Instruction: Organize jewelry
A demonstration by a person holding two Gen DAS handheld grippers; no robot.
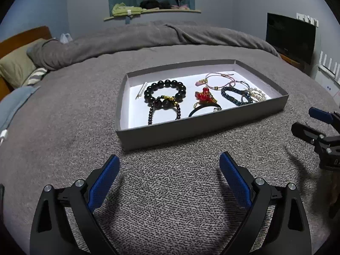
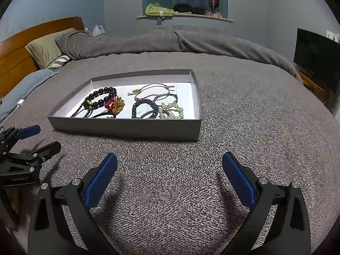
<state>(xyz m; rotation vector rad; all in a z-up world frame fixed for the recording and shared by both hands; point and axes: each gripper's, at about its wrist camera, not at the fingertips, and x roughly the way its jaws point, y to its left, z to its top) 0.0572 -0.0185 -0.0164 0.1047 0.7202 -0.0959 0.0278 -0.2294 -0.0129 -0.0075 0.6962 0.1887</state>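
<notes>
- A shallow grey tray with a white floor lies on a bed covered by a grey knitted blanket.
- Inside the tray, at its left, sits a bracelet of large black beads, with a thinner black bead bracelet partly under its near side.
- A small pearl clip lies just left of the large bracelet.
- Near the tray's middle is a red and gold hair ornament on a black band.
- At the right lie a dark blue beaded bracelet, thin pink cord bracelets and a pearl piece, overlapping one another.
- The left hand-held gripper hovers over bare blanket just in front of the tray, its blue pads wide apart, holding nothing.
- The right hand-held gripper hovers beside it, equally spread and empty.
- Only the tray's near wall stands between each gripper and the jewelry.
- Beyond: a rumpled grey duvet, a green pillow, a wooden headboard, a dark screen, and a window shelf with clothes.
</notes>
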